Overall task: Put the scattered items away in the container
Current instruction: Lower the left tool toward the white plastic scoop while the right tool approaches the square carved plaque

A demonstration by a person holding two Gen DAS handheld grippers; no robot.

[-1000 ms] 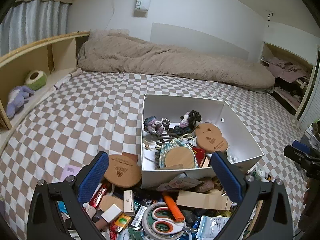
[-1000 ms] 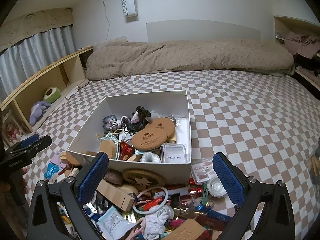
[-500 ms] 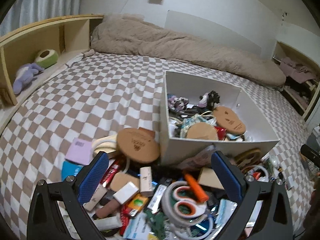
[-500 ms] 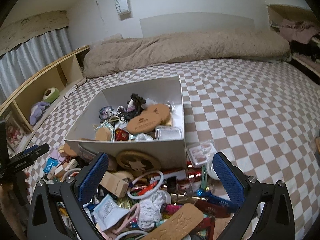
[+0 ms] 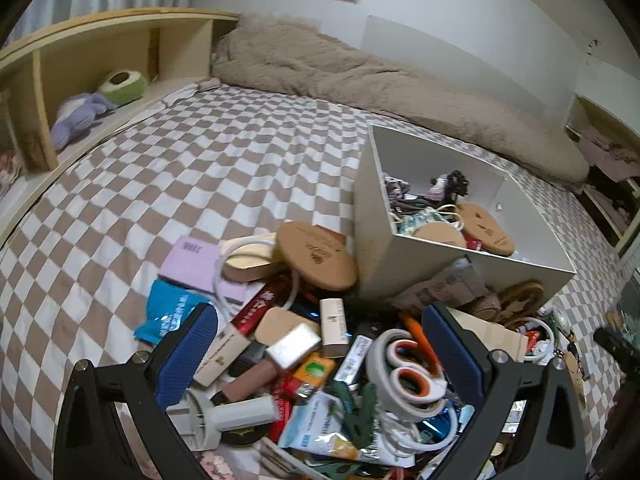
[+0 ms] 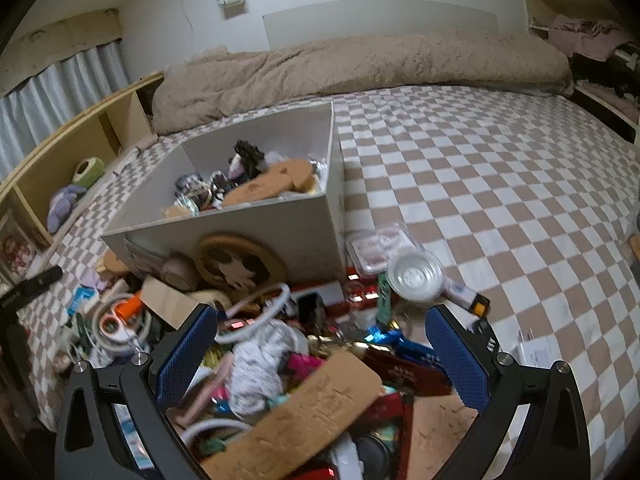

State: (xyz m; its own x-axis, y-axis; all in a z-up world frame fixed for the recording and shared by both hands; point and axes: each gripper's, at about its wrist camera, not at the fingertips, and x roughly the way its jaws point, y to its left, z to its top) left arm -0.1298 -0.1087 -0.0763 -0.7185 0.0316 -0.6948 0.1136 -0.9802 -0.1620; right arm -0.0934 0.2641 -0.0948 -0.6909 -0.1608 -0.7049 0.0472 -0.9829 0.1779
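Note:
A white open box (image 5: 370, 236) (image 6: 256, 228) stands on the checkered bed, partly filled with cork discs, hair ties and small items. A heap of scattered items lies in front of it. My left gripper (image 5: 320, 354) is open, low over the heap, with a small silver block (image 5: 294, 345), a brown tube (image 5: 250, 382) and orange-handled scissors (image 5: 412, 372) between its fingers. A cork disc (image 5: 316, 255) leans by the box's left corner. My right gripper (image 6: 322, 354) is open over a white cloth wad (image 6: 258, 364) and a long cork strip (image 6: 296, 416).
A wooden shelf (image 5: 80, 76) with plush toys runs along the left side of the bed. A beige duvet (image 6: 360, 64) lies across the far end. A clear round lid (image 6: 416, 276) and a plastic tray (image 6: 378, 246) sit right of the box. Checkered sheet (image 6: 500, 184) spreads to the right.
Both grippers have dropped lower and closer to the heap in front of the box; the left one also shifted leftward. Neither has taken hold of anything.

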